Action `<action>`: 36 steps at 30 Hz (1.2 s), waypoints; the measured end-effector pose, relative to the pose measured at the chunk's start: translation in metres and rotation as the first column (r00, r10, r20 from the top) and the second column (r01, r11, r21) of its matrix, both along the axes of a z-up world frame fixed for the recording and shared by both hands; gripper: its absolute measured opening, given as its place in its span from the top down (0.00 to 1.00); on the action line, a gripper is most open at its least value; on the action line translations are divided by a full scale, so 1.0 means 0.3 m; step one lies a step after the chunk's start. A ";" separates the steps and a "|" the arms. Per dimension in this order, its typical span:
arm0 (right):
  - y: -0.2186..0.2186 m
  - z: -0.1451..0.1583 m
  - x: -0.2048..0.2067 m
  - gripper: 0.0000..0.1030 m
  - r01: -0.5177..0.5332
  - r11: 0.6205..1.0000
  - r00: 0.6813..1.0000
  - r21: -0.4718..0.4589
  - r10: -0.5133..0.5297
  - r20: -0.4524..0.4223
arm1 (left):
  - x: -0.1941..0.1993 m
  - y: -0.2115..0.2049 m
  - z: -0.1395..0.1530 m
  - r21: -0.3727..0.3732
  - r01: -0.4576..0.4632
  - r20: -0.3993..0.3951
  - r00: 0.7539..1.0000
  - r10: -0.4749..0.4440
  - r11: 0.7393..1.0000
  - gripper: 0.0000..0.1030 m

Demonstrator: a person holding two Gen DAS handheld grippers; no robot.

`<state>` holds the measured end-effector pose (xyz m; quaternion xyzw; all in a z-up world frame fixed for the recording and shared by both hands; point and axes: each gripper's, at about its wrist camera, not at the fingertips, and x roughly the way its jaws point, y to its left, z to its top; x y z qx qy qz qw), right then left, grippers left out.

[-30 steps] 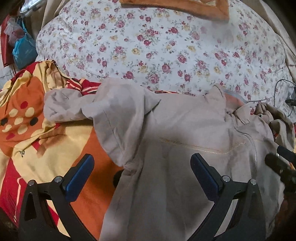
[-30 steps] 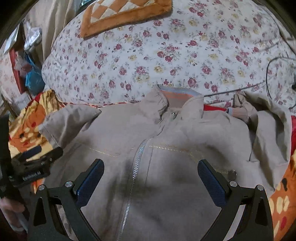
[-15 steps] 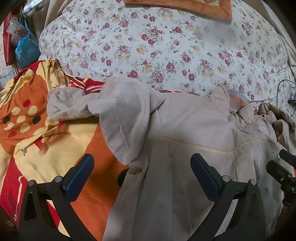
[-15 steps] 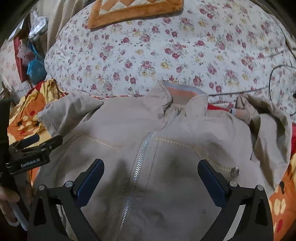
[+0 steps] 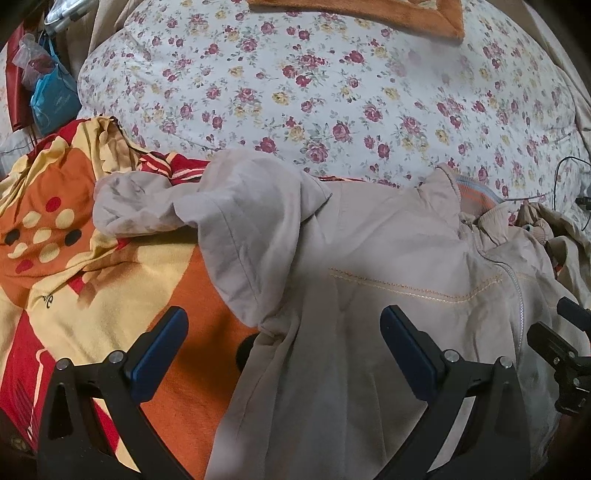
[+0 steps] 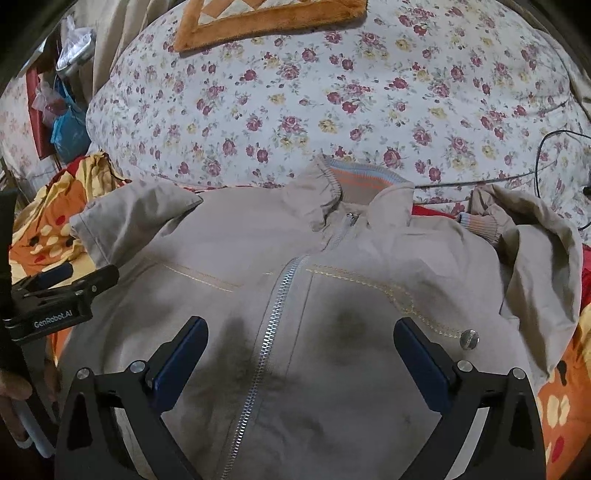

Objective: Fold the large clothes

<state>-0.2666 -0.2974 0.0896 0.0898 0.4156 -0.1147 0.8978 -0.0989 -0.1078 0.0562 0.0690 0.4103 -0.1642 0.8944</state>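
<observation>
A beige zip-up jacket [image 6: 303, 280] lies front up on the bed, zipper [image 6: 269, 332] closed, striped collar [image 6: 365, 181] at the far end. Its left sleeve [image 5: 155, 206] is bunched and folded across the shoulder [image 5: 258, 229]; the right sleeve [image 6: 528, 251] is folded over, cuff near the collar. My left gripper [image 5: 284, 347] hovers open over the jacket's left armpit edge, nothing between its blue pads. Over the lower chest, straddling the zipper, my right gripper [image 6: 299, 358] is open too. Each gripper shows at the edge of the other's view.
An orange, yellow and red patterned blanket [image 5: 74, 273] lies under the jacket. A floral duvet [image 6: 332, 96] bulges behind it, with an orange mat [image 6: 266, 18] on top. A black cable [image 6: 546, 147] runs at the far right. Bags [image 5: 51, 96] hang at the far left.
Both views have drawn slightly nearer to the jacket and shifted; the jacket sits lower and larger in frame. The cloth itself has not moved and both grippers stay open.
</observation>
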 end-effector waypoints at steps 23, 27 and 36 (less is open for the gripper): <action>-0.017 -0.026 -0.002 0.02 0.045 0.999 0.999 0.010 -0.045 -0.024 | -0.003 -0.005 -0.010 0.015 -0.003 0.003 1.000 0.003 1.000 0.00; -0.018 -0.026 -0.004 0.01 0.052 0.999 0.998 0.002 -0.052 -0.023 | -0.004 -0.007 -0.011 0.016 0.001 0.002 1.000 -0.001 1.000 0.00; -0.033 -0.038 -0.002 0.01 0.072 0.997 0.997 0.011 -0.072 -0.036 | 0.001 0.002 -0.016 0.007 -0.006 -0.009 1.000 0.006 1.000 0.00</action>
